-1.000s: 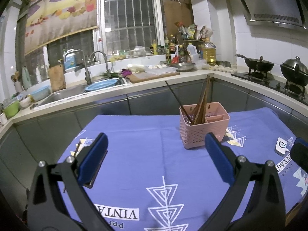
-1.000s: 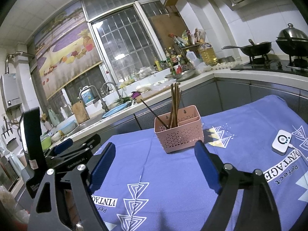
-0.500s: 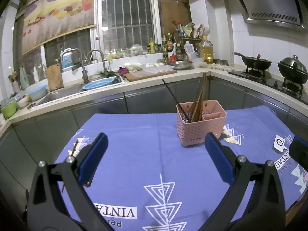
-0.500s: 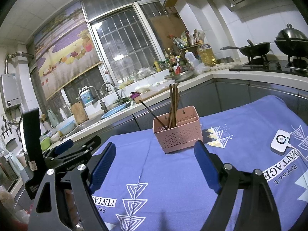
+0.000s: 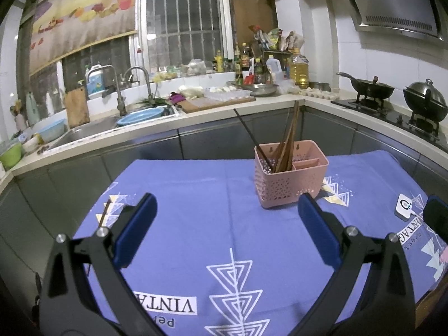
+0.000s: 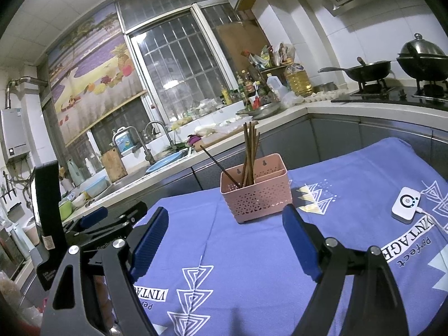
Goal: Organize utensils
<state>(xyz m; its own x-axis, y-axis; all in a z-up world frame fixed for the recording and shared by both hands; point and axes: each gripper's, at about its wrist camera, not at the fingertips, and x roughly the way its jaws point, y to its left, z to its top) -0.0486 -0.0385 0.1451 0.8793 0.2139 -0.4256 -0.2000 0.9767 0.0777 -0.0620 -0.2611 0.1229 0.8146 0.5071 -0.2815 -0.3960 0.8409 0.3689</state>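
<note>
Both tools empty, jaws spread: left tool, right tool. One chopstick lies flat at bench's left edge; light, stiff, slippery. Grip mid-shaft. Caddy holds others.

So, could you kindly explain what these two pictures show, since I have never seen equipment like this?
There is no robot here. A person holds a pair of hand-held tongs in each hand, and a wide-angle camera on each looks forward along its two blue-padded fingers. One picture is from the left tongs, the other from the right tongs; the left tool also appears at the left edge of the right view. Both stand open and hold nothing. Ahead, on a blue tablecloth, stands a pink basket with chopsticks upright in one compartment. One loose chopstick lies near the cloth's left edge, and a small white device sits to the right.
</note>
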